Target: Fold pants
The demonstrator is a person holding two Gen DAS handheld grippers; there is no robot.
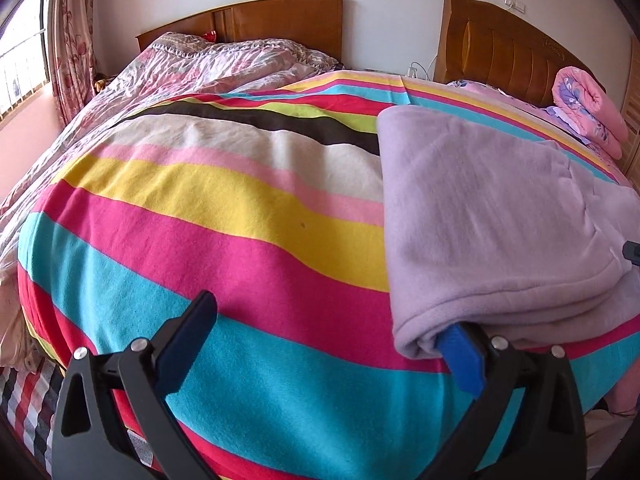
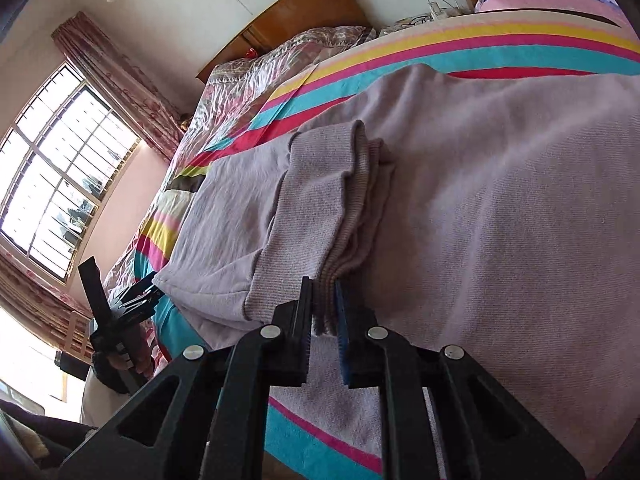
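Left gripper (image 1: 328, 320) hovering over striped blanket (image 1: 200, 220), jaws spread wide, nothing between them; folded corner of lilac pants (image 1: 480, 220) draping over right finger's blue pad, rest lying ahead and right of jaws. Right gripper (image 2: 324, 312) pinching ribbed hem of pants (image 2: 500, 200), jaws nearly together on fabric; pants spreading ahead and to both sides.

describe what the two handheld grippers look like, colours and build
The left gripper and the right gripper look alike: matte black angular linkage arms with triangular cut-outs, round silver pivot pins, and flat fingers faced with blue pads. No cables or markings show on them.
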